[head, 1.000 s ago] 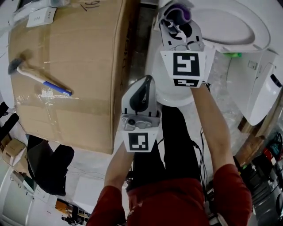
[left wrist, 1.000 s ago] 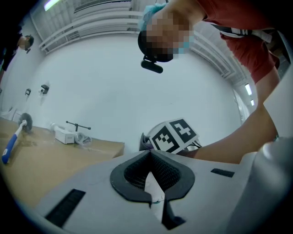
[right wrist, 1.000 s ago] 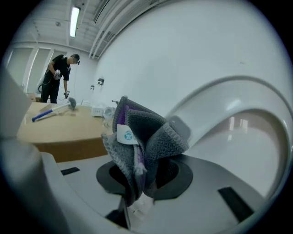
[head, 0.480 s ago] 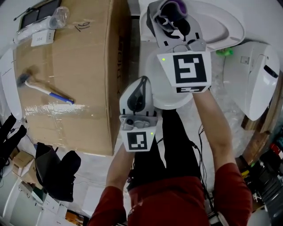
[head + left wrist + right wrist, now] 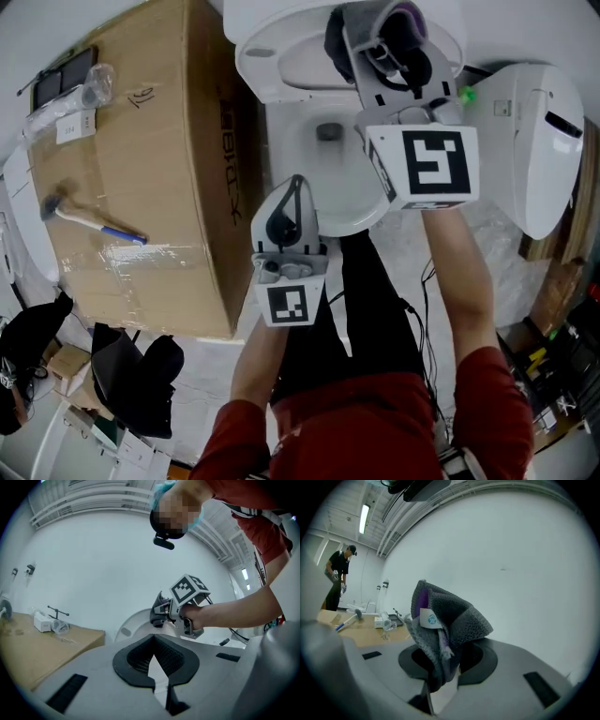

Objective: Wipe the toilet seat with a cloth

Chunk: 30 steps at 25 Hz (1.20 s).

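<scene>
Cloth [image 5: 450, 620] between the jaws of the right gripper [image 5: 443, 679] is grey, purple inside, with a white tag. Toilet [image 5: 291, 131] below them is white, cardboard box [image 5: 141, 178] brown.

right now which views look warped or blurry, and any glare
Left gripper view, right gripper view: fisheye bend, dark corners; in the right one the grey and purple cloth is sharp. Head view: crisp, faint sheen on clear tape across the brown cardboard box.

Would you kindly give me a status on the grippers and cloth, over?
Left gripper shut, empty. Right gripper shut on cloth, up over the toilet, not touching it. Cardboard box alongside, not in the way.
</scene>
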### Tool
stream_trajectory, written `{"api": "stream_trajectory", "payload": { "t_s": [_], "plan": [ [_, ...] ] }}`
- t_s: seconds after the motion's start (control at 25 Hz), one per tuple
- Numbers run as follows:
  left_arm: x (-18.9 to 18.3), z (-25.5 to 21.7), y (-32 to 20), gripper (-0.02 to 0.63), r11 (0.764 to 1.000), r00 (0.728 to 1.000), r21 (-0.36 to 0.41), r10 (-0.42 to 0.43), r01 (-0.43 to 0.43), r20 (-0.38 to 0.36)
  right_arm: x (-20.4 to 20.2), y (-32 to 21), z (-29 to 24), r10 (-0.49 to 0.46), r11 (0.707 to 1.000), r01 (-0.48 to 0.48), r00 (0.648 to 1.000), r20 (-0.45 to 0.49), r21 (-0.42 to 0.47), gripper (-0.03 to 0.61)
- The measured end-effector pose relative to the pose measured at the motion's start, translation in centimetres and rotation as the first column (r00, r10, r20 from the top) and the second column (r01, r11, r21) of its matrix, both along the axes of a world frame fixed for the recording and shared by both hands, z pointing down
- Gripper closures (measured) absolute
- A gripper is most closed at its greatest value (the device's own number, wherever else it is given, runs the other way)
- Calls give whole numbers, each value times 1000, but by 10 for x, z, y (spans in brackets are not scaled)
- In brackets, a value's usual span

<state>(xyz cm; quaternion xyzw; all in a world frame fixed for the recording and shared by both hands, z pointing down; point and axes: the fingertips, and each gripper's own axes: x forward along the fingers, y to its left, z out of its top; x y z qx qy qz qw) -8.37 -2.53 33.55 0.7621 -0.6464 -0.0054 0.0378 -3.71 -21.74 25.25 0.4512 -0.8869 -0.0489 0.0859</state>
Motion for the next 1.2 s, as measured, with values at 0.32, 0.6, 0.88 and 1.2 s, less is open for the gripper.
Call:
{"api": "stream_trajectory", "payload": {
  "t_s": [0.32,0.6,0.88,1.2],
  "plan": [
    [38,7,-15,600,999,1000,-22,25,-25,2,104,-12,23,158,986,-159,987,-20,-47,500],
    [62,18,-25,600,998,999,-39,41,-41,6,155,-13,64,234,965,-239,970,-57,-104,500],
    [72,37,-33,600,998,999,-61,35,-35,-1,174,-8,104,260,950,-261,965,-25,-171,500],
    [67,76,-36,600,994,1000,-104,20,-19,14,173,-8,189,245,925,-263,964,-99,-274,500]
  ]
}}
